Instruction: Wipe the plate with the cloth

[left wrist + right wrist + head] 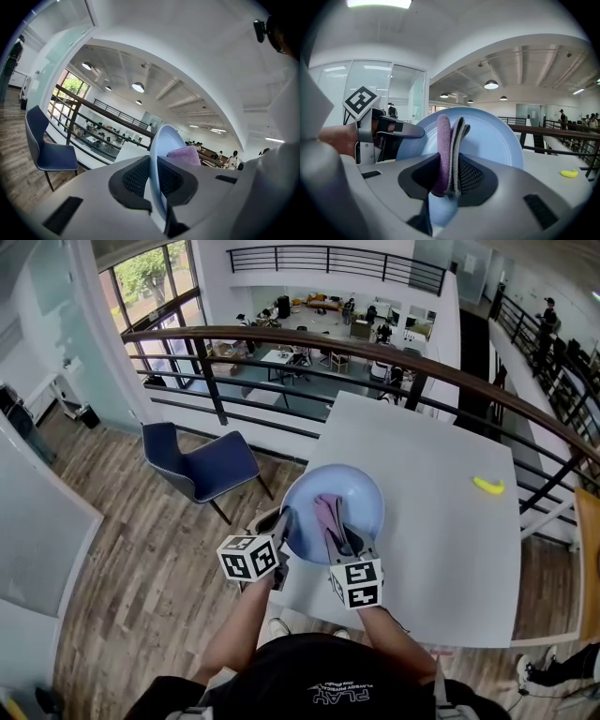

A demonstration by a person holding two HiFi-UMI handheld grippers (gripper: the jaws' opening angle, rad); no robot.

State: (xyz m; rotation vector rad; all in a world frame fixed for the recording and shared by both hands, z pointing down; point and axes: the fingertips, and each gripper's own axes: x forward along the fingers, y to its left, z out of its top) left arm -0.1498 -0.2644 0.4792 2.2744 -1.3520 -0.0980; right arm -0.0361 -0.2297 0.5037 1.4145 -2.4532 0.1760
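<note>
The left gripper [284, 524] is seen clamped on the left rim of a pale blue plate [361, 486], which is held tilted above the near end of a white table [422, 446]. A folded purple cloth [328, 512] is pinched in the right gripper [339, 536], at the plate's inner face.

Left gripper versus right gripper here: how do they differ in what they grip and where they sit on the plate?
The left gripper is shut on the rim of the light blue plate, a thin hard edge. The right gripper is shut on a folded purple cloth, thick and soft. The left gripper sits at the plate's left edge, while the right gripper reaches over its face. Both are shut on something at the same plate.
</note>
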